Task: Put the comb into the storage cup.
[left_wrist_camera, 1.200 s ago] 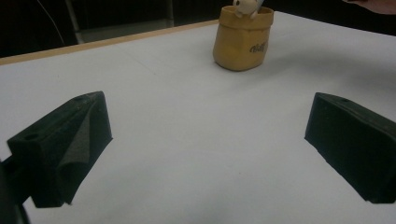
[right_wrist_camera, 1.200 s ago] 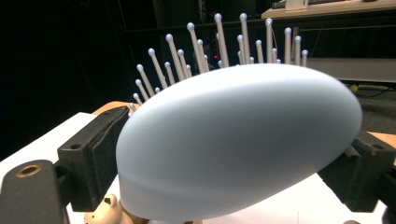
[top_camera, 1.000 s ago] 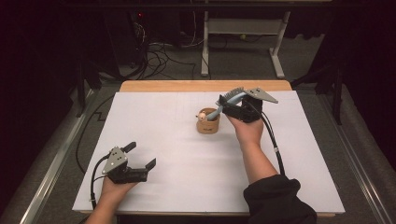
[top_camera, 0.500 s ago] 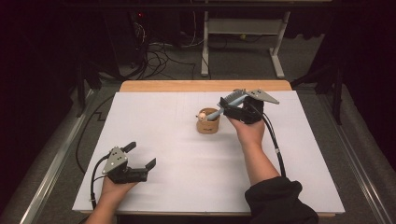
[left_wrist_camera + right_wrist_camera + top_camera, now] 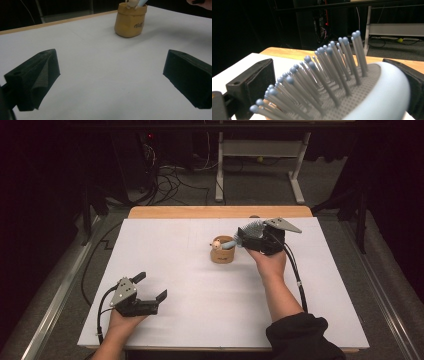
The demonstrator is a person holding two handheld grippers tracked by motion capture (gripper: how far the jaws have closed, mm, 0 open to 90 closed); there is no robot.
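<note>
My right gripper (image 5: 243, 239) has just been opening; its jaws stand apart around the hairbrush (image 5: 352, 100), the left pad clear of the bristles, while I cannot tell whether the right one touches the pale blue back; the brush leans with its handle down in the tan cup (image 5: 222, 251) at the middle of the table (image 5: 165, 245); the drop looks done to me, only the pull-away is left; my left gripper (image 5: 150, 292), jaws wide and empty, rests near the front edge.
</note>
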